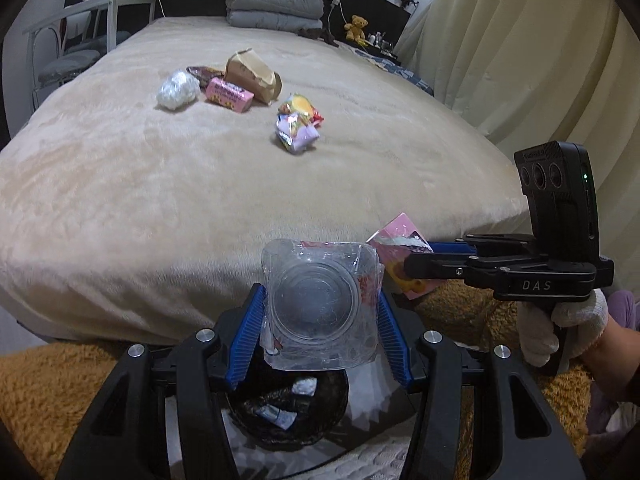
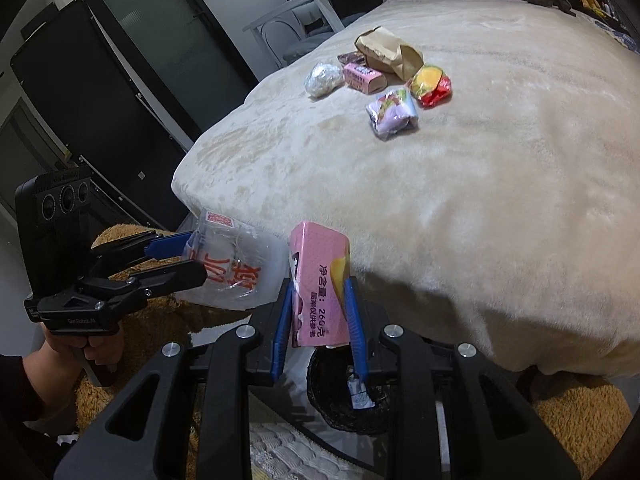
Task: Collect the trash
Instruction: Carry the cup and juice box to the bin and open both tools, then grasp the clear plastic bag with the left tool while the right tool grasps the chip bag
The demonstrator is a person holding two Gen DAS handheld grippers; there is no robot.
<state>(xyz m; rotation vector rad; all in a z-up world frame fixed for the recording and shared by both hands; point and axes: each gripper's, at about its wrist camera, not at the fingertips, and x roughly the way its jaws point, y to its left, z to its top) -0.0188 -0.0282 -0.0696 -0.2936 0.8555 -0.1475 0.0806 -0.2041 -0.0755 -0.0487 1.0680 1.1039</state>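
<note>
Home bedroom: big bed (image 1: 200,184) w/ folded quilts (image 1: 276,10), teddy (image 1: 355,26), curtains (image 1: 520,52).

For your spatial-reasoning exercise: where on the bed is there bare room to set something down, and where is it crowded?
Bare: the blanket between the purple wrapper and the near edge, also right of it. Crowded: around the paper bag, pink box and foil ball.

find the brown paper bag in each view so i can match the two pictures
Left wrist view: brown paper bag lies upper centre on the bed, behind the small pink box.
Right wrist view: same bag sits upper right of centre.
Shared landmark: the white crumpled ball, left of the pink box in both.
</note>
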